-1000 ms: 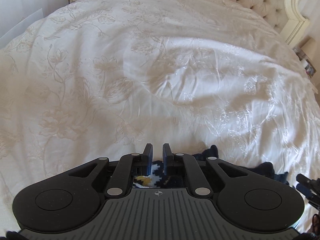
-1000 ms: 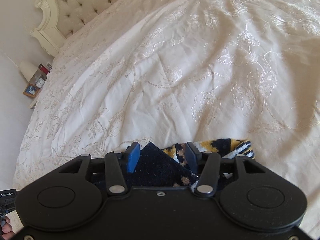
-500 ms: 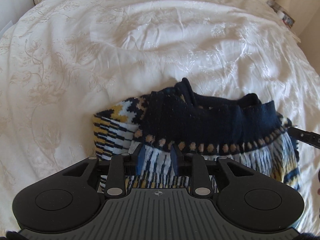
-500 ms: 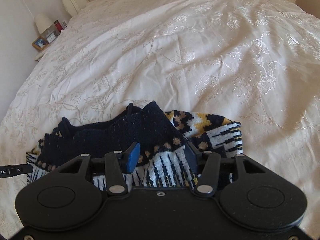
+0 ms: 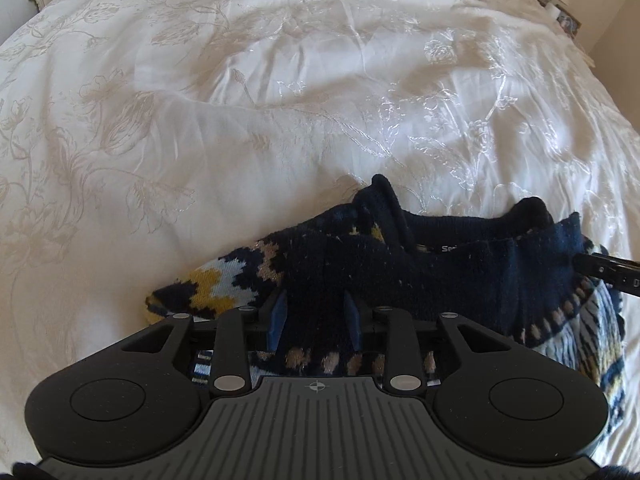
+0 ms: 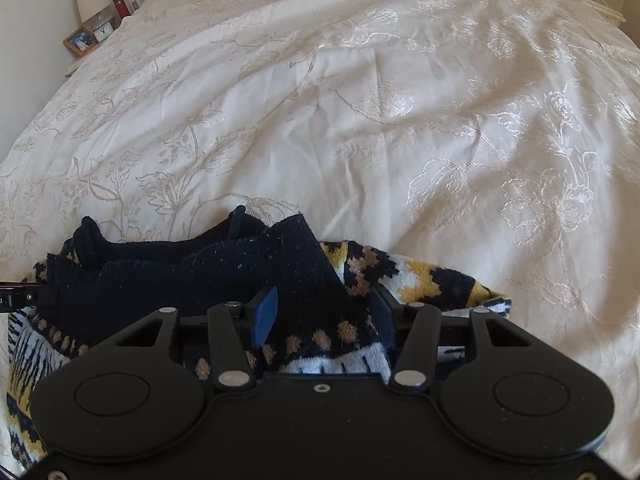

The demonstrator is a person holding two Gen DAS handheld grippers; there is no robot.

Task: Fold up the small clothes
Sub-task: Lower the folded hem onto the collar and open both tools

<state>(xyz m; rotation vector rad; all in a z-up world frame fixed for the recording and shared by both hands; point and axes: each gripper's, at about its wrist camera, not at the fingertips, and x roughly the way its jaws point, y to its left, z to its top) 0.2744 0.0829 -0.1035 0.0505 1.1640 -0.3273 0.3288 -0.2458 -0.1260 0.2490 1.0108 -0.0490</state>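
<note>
Left gripper (image 5: 314,322) jaws apart over navy patterned sweater (image 5: 460,264), right gripper (image 6: 322,316) likewise spread astride it, sweater lay on embroidered bedspread (image 5: 280,100)

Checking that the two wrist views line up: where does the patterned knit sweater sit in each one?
Left wrist: the sweater lies low and right of centre on the bedspread, in front of the left gripper.
Right wrist: the sweater lies low and left, running under the right gripper.
Shared landmark: its dark navy collar band, edged with tan dots.
</note>
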